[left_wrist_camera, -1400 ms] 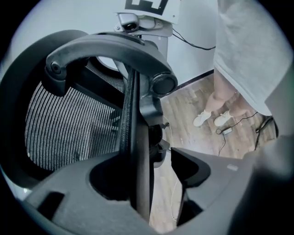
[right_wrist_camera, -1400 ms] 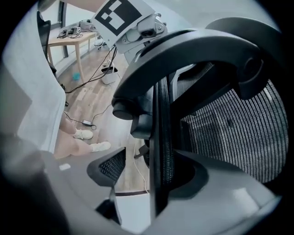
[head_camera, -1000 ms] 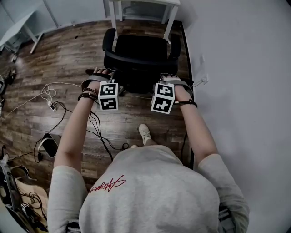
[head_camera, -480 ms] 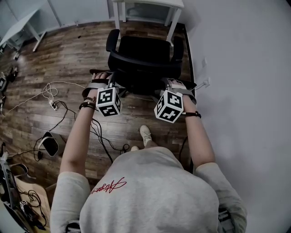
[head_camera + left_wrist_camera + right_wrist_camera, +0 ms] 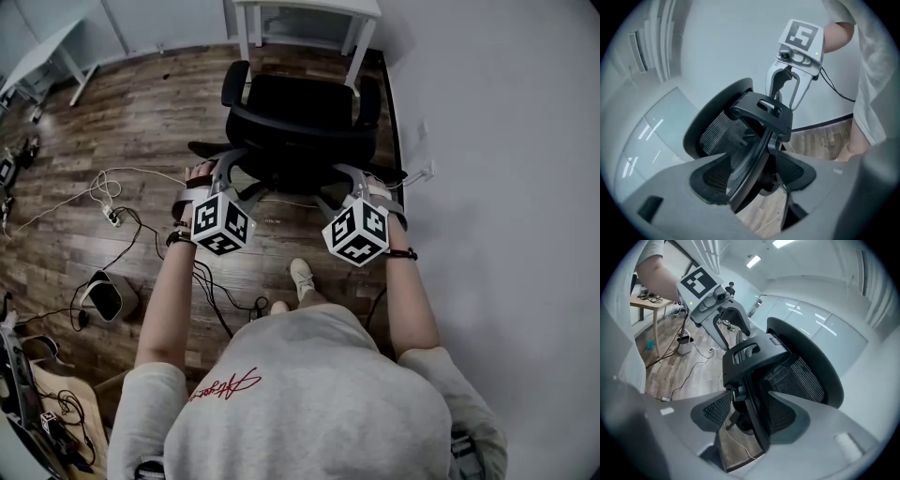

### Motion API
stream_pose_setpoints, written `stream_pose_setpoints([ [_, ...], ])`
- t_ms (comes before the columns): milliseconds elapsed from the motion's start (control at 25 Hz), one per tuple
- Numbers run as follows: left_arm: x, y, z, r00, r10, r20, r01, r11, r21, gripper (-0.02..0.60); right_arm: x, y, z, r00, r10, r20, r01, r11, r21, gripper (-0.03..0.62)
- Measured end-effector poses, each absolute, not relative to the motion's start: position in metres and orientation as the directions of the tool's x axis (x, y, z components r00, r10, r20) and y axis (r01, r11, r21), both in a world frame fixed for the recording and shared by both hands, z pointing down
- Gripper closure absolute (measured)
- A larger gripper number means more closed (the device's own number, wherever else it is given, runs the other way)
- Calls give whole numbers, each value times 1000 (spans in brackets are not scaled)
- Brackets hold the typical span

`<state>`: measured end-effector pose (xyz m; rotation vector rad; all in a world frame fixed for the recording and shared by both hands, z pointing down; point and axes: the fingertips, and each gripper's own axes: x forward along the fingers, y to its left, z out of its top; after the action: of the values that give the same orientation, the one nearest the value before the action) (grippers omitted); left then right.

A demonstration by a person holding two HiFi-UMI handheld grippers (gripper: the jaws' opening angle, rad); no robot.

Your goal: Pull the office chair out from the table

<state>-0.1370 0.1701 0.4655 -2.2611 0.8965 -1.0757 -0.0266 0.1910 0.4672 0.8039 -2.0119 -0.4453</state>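
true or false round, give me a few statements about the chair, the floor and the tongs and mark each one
1. The office chair is black with a mesh back. True.
2. The floor is carpeted. False: it is wooden planks.
3. Cables lie on the floor at the person's left. True.
4. The left tongs are clamped shut. False: the jaws stand apart, and the chair back shows in the gap.
5. The right tongs hold a cable. False: the jaws are apart, having just been closing a little. Only the chair back shows in the gap, and no pad presses on it.
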Motion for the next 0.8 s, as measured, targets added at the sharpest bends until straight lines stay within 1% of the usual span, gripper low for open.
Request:
stream_pose_setpoints([
  [280, -136, 181, 448, 496, -778, 386, -475, -615, -630, 284, -25, 198, 457, -407, -743, 531, -477, 669, 570, 357],
  [440, -136, 191, 435, 507, -804, 310, -578, -584, -570, 288, -26, 206, 445, -433, -759, 485, -545, 650, 530, 374],
  [560, -137, 196, 426, 514, -818, 257, -652, -567, -503, 301, -30, 211, 437, -471, -756, 455, -584, 653, 481, 375],
  [680, -141, 200, 424, 500, -833, 238, -686, -548, -479, 313, -36, 217, 429, -502, -762, 409, -639, 645, 419, 376],
  [800, -144, 205, 419, 493, -842, 221, -717, -536, -446, 316, -40, 222, 419, -507, -781, 365, -672, 623, 401, 394],
])
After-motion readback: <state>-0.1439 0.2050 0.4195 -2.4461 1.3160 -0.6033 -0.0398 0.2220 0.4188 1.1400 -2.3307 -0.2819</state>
